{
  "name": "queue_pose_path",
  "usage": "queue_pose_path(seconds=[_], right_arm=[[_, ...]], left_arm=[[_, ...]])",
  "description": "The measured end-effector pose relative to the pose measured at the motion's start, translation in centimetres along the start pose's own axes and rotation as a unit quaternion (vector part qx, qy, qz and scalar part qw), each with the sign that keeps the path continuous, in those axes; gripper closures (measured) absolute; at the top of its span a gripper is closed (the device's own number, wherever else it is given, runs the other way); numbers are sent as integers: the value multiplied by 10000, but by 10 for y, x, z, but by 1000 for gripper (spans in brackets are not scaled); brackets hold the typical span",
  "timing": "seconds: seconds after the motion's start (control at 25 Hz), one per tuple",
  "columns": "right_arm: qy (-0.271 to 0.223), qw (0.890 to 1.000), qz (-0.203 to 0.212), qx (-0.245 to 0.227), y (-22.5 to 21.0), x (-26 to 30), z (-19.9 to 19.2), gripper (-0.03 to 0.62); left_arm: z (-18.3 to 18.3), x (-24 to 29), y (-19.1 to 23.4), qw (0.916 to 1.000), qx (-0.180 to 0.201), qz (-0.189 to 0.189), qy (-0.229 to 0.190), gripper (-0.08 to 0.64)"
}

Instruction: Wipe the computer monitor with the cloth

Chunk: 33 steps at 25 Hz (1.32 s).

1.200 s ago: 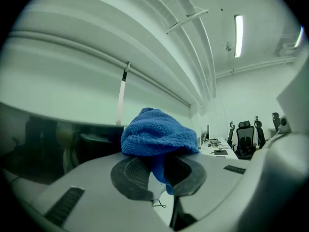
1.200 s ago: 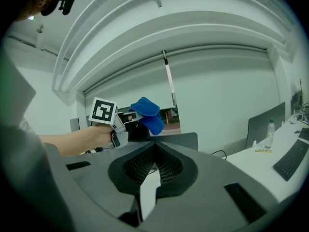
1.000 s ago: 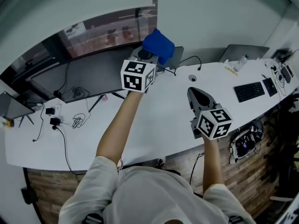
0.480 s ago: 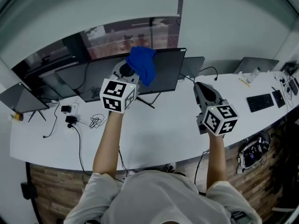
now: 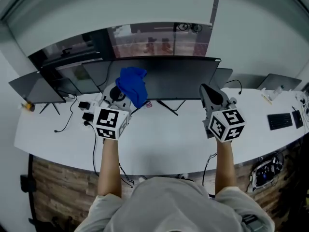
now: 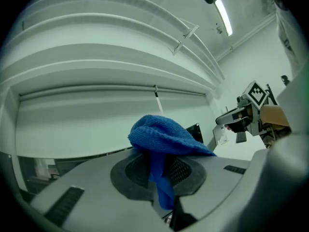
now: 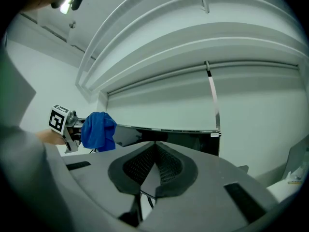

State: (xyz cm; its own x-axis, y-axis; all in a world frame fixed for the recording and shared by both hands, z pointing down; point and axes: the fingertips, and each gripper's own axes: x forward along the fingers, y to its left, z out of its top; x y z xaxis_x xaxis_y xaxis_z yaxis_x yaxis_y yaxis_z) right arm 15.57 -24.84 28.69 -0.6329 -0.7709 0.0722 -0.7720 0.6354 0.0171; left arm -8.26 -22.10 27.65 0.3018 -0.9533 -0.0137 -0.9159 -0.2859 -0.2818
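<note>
A wide dark computer monitor (image 5: 178,79) stands at the back of the white desk (image 5: 164,134); its top edge also shows in the right gripper view as the monitor (image 7: 188,141). My left gripper (image 5: 121,93) is shut on a blue cloth (image 5: 132,84), held up in front of the monitor's left part. The cloth (image 6: 161,139) bunches above the closed jaws and hangs down between them. The cloth (image 7: 98,131) shows at the left of the right gripper view too. My right gripper (image 5: 208,93) is shut with nothing in it, before the monitor's right part.
Another dark screen (image 5: 36,88) stands at the desk's left end. Cables and adapters (image 5: 87,111) lie on the desk at left. A laptop (image 5: 277,82) and a keyboard (image 5: 280,121) are at the right. A glass partition runs behind the monitors.
The view has swung left along the desk, so the monitor now sits centred. My left gripper with the cloth has come lower and left, in front of the monitor's left part. The right gripper stays shut.
</note>
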Motion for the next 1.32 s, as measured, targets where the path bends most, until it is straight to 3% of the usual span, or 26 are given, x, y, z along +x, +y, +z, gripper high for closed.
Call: queue_pose_path(seconds=[0.2, 0.32, 0.8, 1.32], right_arm=[[3, 9996, 235, -183, 24, 13, 2, 580], [65, 9981, 314, -520, 38, 18, -1, 580], [90, 9966, 412, -701, 51, 35, -7, 581], [183, 9967, 175, -767, 36, 42, -17, 581]], left_arm=[[-16, -28, 16, 9994, -133, 302, 57, 502], [-18, -34, 22, 9991, -129, 386, 75, 502], [-33, -30, 21, 9993, -103, 310, 162, 502], [-41, -11, 14, 9996, -143, 227, 118, 500]])
